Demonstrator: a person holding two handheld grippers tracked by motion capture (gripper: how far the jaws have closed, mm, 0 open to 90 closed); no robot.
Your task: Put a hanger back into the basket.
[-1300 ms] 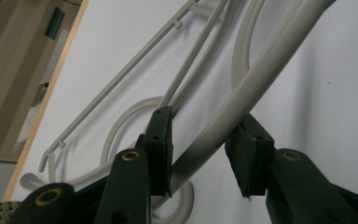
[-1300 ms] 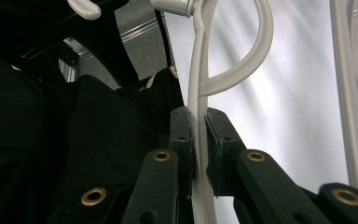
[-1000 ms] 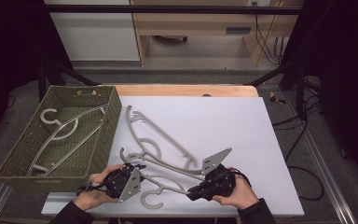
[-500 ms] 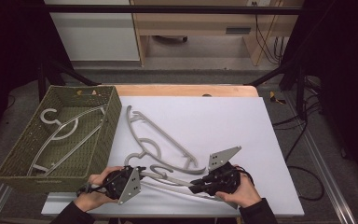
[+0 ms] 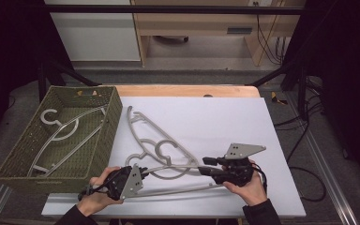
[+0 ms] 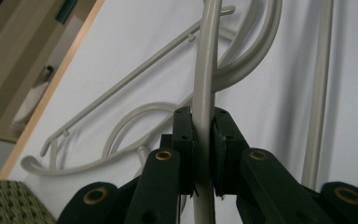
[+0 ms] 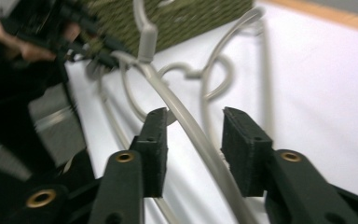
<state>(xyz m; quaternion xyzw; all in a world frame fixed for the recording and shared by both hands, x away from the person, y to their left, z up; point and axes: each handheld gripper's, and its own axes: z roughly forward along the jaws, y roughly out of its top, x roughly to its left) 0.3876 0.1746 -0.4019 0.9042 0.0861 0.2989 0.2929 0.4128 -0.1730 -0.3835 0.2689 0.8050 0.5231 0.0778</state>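
A grey plastic hanger (image 5: 178,189) stretches between my two grippers near the table's front edge. My left gripper (image 5: 143,172) is shut on one of its thin arms; in the left gripper view that hanger arm (image 6: 204,74) runs up from between the pressed jaws (image 6: 204,122). My right gripper (image 5: 206,167) is open around the hanger's other arm. In the right gripper view this curved arm (image 7: 186,122) passes through the gap of the gripper (image 7: 192,122) without being pinched. A second grey hanger (image 5: 143,125) lies flat behind them.
A green woven basket (image 5: 107,123) stands at the table's left with another grey hanger (image 5: 65,133) inside. The white table top (image 5: 225,122) stretches to the right and back. A wooden strip (image 5: 187,91) borders the far edge.
The held hanger has been turned and raised away from the front edge. My right gripper has moved right and back; the left has stayed near the basket's corner.
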